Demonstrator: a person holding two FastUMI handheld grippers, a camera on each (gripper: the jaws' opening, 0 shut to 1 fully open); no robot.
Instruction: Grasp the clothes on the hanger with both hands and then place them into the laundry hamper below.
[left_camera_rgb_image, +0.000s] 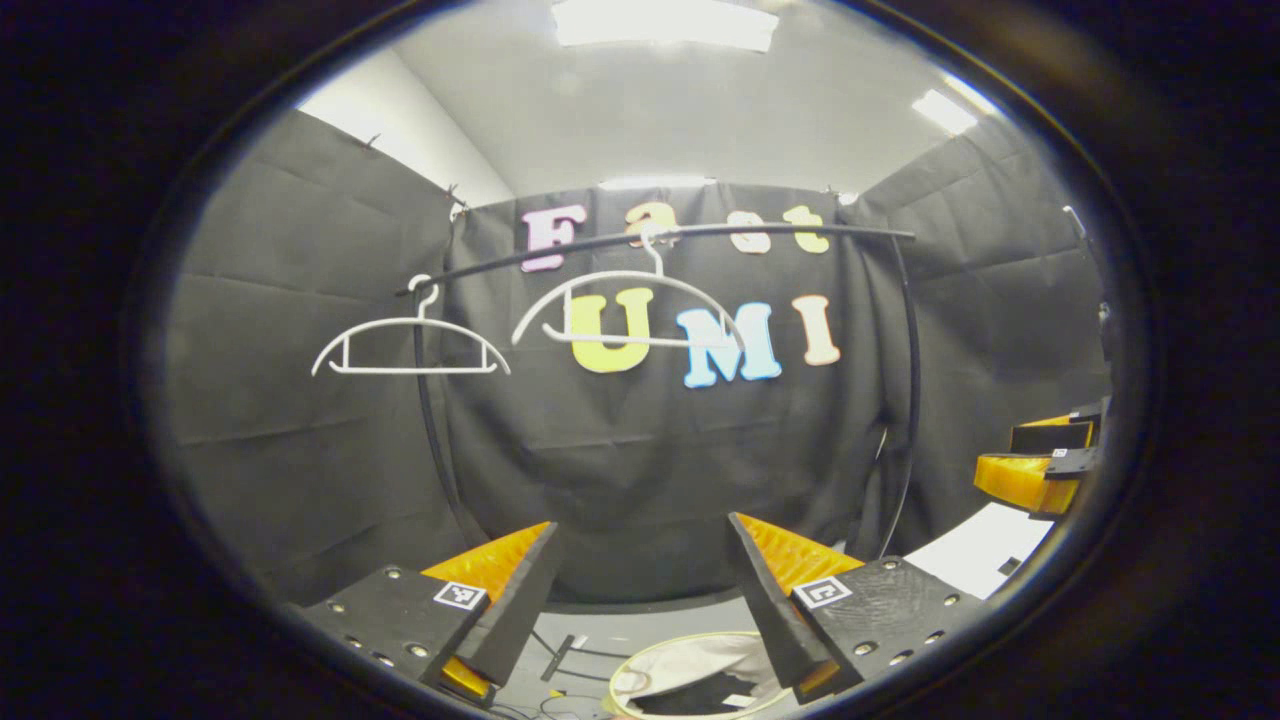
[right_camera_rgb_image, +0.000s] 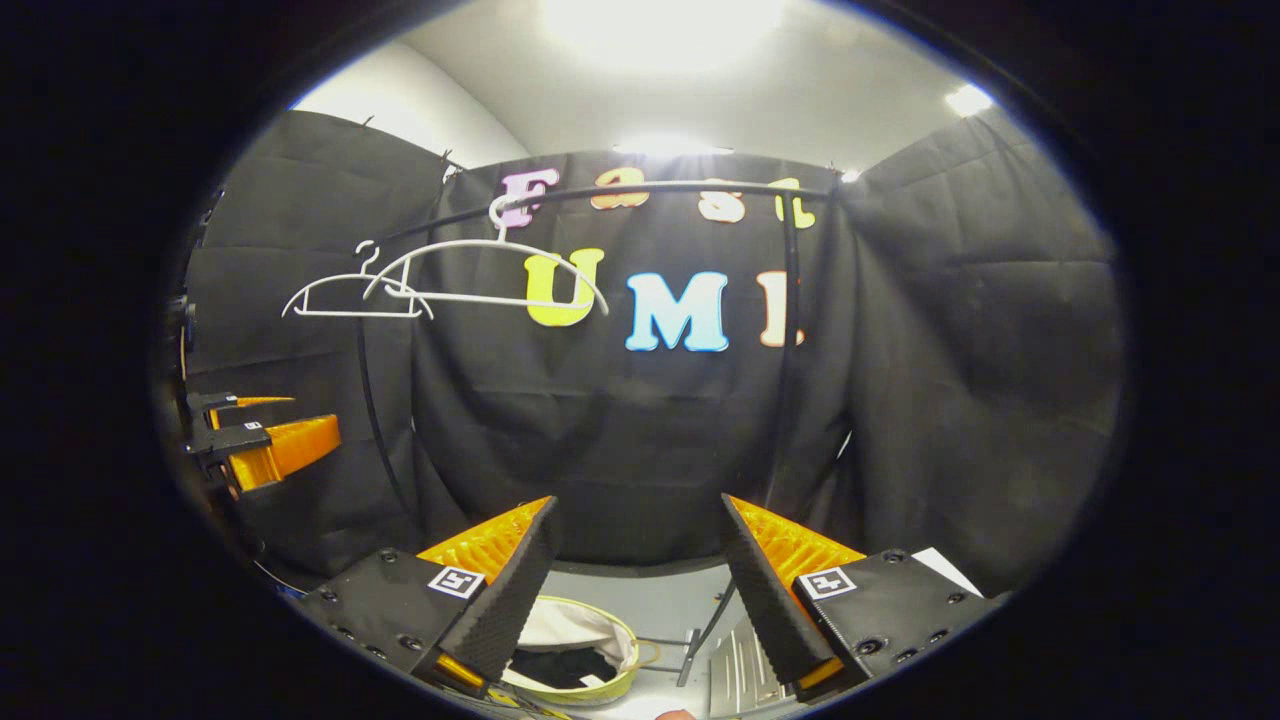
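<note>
- While both hangers (left_camera_rgb_image: 410, 345) hang bare on the rail (left_camera_rgb_image: 660, 240), dark clothes (right_camera_rgb_image: 560, 665) lie inside the laundry hamper (right_camera_rgb_image: 622, 640) at 6 o'clock.
- Left gripper (left_camera_rgb_image: 640, 590): jaws spread, holding nothing.
- Right gripper (right_camera_rgb_image: 635, 590): jaws spread, likewise holding nothing.

A staged recording booth, not a lived-in home. Walled with black cloth (left_camera_rgb_image: 300, 330) pinned below a white ceiling with strip lights (left_camera_rgb_image: 664, 22). Furnished with a bent black clothes rail (left_camera_rgb_image: 650, 240) carrying bare white hangers (left_camera_rgb_image: 410, 345).
</note>
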